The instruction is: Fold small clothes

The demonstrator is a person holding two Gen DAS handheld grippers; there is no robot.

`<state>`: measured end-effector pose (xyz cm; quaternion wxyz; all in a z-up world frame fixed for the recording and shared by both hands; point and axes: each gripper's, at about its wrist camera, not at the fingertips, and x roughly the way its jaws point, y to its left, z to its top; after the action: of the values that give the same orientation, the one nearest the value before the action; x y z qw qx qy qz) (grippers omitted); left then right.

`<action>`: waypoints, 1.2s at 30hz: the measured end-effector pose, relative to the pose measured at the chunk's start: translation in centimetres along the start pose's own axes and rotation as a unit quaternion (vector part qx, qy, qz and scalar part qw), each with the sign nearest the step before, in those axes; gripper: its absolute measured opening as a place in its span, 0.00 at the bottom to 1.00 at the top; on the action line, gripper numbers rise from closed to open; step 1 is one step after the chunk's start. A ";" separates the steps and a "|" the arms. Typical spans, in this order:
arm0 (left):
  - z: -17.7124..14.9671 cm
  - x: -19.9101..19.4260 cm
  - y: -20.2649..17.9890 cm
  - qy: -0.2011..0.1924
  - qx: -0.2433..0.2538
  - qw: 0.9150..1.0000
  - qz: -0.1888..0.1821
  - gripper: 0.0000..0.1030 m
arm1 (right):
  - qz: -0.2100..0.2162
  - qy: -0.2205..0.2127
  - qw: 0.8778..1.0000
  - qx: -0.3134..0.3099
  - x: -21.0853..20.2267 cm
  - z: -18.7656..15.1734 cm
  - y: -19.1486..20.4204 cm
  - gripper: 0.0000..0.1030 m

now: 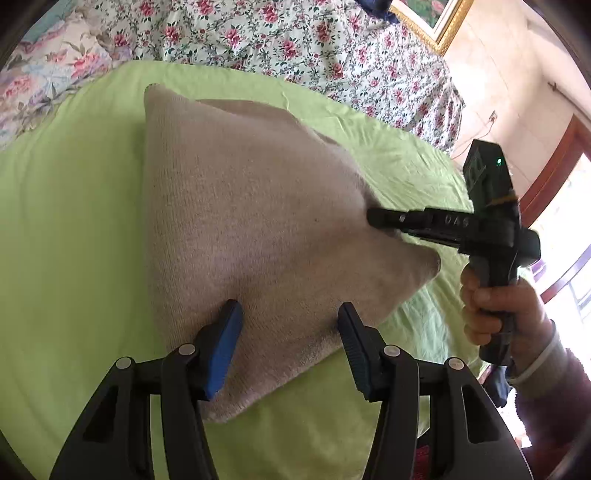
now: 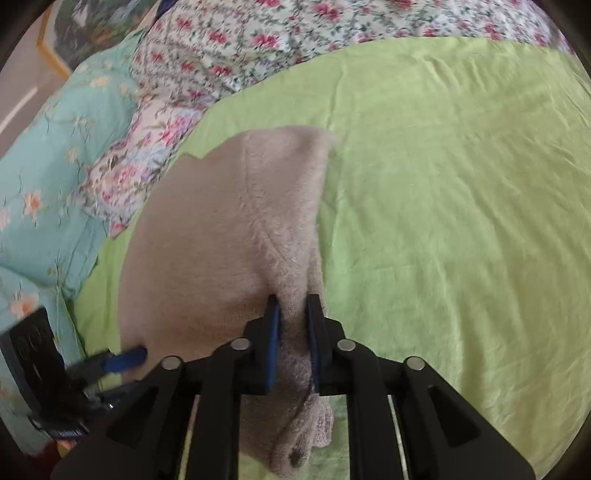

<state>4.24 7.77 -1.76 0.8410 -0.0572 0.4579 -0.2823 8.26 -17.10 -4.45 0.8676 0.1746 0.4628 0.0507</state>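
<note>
A: Where was the beige knit garment (image 1: 255,221)?

B: It lay on the green sheet (image 1: 74,221) over the bed, part of it bunched up.

A: And the right gripper (image 2: 291,332)?

B: Its tongs were clamped on a gathered ridge of the knit, probably to carry that edge across for a fold.

A: The left gripper (image 1: 291,332)?

B: Its tongs stood apart, holding nothing, hovering over the near edge, likely ready to pin it down.

I'm in a home bedroom: bed w/ green sheet (image 2: 443,184), floral quilt (image 1: 295,40), teal pillow (image 2: 48,184), gold-framed picture (image 1: 439,22) on wall.
</note>
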 end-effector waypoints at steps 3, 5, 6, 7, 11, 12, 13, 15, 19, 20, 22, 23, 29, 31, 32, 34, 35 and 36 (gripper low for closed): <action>0.6 -1.8 -0.6 -0.012 0.009 1.000 -0.002 0.52 | -0.027 -0.041 0.999 -0.011 -2.8 0.5 1.5 0.25; 1.5 -3.2 -0.6 -0.036 0.013 0.999 -0.004 0.52 | -0.006 -0.068 0.998 -0.020 -4.4 0.9 3.0 0.25; 1.9 -3.7 -0.4 -0.044 0.011 0.999 -0.008 0.52 | 0.017 -0.069 0.997 -0.022 -4.5 1.1 3.8 0.25; 2.3 -3.9 0.0 -0.050 0.004 0.999 -0.019 0.52 | 0.034 -0.064 0.997 -0.023 -4.2 1.2 4.4 0.25; 2.8 -2.3 1.9 -0.039 -0.033 0.999 -0.013 0.51 | 0.031 -0.032 0.998 -0.037 -0.6 0.8 5.7 0.25; 2.7 -1.7 2.4 -0.032 -0.040 0.999 -0.012 0.51 | 0.016 -0.027 0.999 -0.034 0.5 0.8 5.2 0.23; 2.5 -1.0 2.8 -0.025 -0.048 0.998 -0.013 0.50 | 0.003 -0.023 0.999 -0.029 1.4 0.9 4.6 0.22; 1.8 0.1 3.1 -0.016 -0.051 0.998 -0.012 0.45 | 0.002 -0.028 0.999 -0.021 2.5 1.1 3.3 0.14; 1.5 0.7 2.4 -0.016 -0.043 0.999 0.011 0.42 | 0.006 -0.035 0.999 -0.007 2.3 1.2 2.4 0.09; 1.7 0.6 2.2 -0.015 -0.044 0.999 0.013 0.42 | 0.005 -0.034 0.999 -0.011 1.9 1.1 2.7 0.11; 1.8 -0.1 1.7 -0.016 -0.043 0.999 0.014 0.42 | 0.004 -0.033 0.999 -0.026 0.5 0.4 3.8 0.14; 1.6 -0.6 1.4 -0.020 -0.040 0.999 0.012 0.42 | 0.002 -0.032 0.999 -0.041 -0.3 -0.2 4.4 0.14; -0.3 -2.8 -0.1 -0.021 -0.024 0.999 0.005 0.43 | -0.028 -0.002 0.993 -0.114 -2.2 -4.8 5.6 0.17; -1.1 -2.3 -0.1 -0.010 -0.024 1.000 0.007 0.43 | -0.062 0.008 0.990 -0.126 -1.6 -5.9 4.9 0.17; -1.6 -1.8 0.1 -0.002 -0.028 1.000 0.012 0.42 | -0.069 0.009 0.990 -0.122 -1.3 -6.3 4.3 0.17; -2.1 -1.4 0.4 0.004 -0.037 0.999 0.010 0.42 | -0.058 0.007 0.993 -0.105 -1.4 -6.4 3.4 0.17; -2.2 -1.3 0.4 0.002 -0.036 0.999 0.012 0.42 | -0.056 0.007 0.993 -0.099 -1.5 -6.2 3.3 0.17; -2.2 -1.3 0.3 0.001 -0.034 0.999 0.015 0.42 | -0.058 0.009 0.993 -0.100 -1.5 -6.2 3.3 0.17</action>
<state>2.02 9.09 -2.19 0.8421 -0.0782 0.4692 -0.2542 2.54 -12.84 -5.25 0.8780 0.0593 0.4726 0.0478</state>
